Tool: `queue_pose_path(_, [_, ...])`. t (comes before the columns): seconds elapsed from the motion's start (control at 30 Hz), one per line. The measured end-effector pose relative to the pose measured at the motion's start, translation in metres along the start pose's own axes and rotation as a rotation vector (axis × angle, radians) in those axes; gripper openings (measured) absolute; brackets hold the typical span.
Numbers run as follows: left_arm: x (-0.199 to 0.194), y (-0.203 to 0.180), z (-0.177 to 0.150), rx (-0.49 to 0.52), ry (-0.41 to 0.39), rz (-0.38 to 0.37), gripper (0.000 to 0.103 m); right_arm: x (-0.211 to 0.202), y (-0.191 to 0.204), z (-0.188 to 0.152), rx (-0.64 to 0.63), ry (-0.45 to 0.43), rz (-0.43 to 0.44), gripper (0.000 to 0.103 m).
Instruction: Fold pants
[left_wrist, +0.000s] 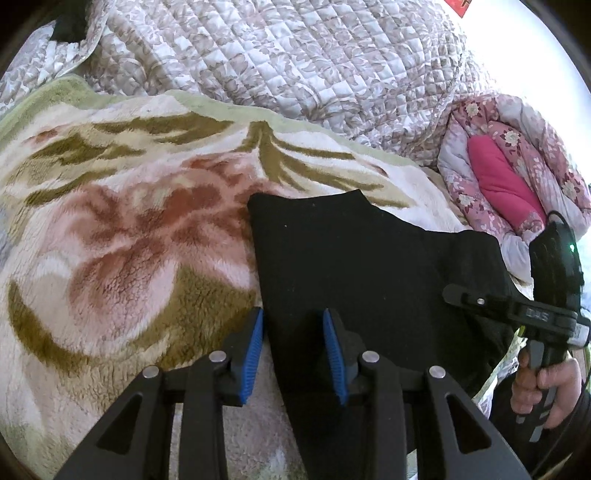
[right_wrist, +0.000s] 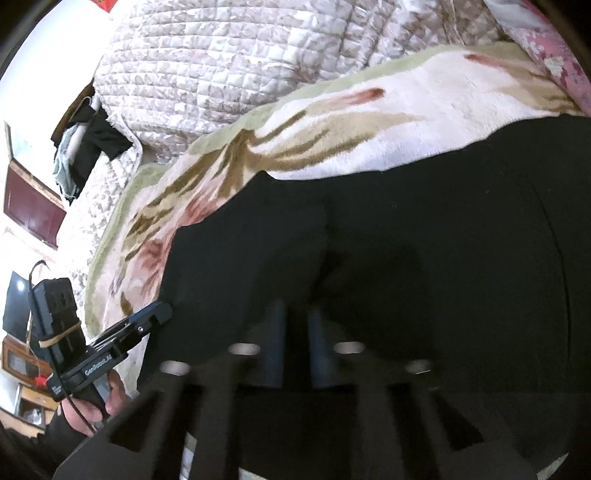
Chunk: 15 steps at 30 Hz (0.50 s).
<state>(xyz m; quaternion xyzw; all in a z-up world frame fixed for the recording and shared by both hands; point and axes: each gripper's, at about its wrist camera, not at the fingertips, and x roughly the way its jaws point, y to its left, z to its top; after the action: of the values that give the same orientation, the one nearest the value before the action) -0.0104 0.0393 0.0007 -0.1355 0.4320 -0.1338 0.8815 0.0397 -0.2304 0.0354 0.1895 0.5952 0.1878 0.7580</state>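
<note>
The black pants lie spread on a fleecy floral blanket that covers the bed, their dark cloth running from the middle of the left wrist view down to its lower edge and filling most of the right wrist view. Their far edge lies flat against the cream, rust and olive pattern of the blanket. The left gripper points down at the near left edge of the pants, its blue-padded fingers standing narrowly apart, with the edge of the black cloth lying between them; whether the pads press on the cloth cannot be told. From the other side the same left gripper shows at the left border of the pants, carried by a hand in a dark sleeve. The right gripper is blurred and sits low over the dark cloth; its blue pads look close together, jaws drawn nearly shut, but whether any cloth is caught between them cannot be made out. In the left wrist view that right gripper reaches onto the right edge of the pants, gripped by a hand. Beyond the blanket rises a quilted grey-patterned bedspread, and to the right of it a bundled pink floral quilt lies apart from the pants. Dark clothes hang near a reddish cabinet door.
</note>
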Motion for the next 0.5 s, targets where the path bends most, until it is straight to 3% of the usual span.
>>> queue_pose_path(0.17, [0.000, 0.000, 0.000, 0.000, -0.002, 0.001, 0.036, -0.012, 0.003, -0.007, -0.007, -0.051, -0.026, 0.003])
queue_pose_path(0.27, [0.000, -0.001, 0.000, -0.003, -0.001, 0.002, 0.037, -0.006, -0.007, -0.009, 0.036, -0.038, -0.015, 0.003])
queue_pose_path(0.5, [-0.003, -0.002, 0.001, -0.005, 0.007, 0.013, 0.037, -0.010, -0.002, -0.013, 0.009, -0.040, -0.035, 0.003])
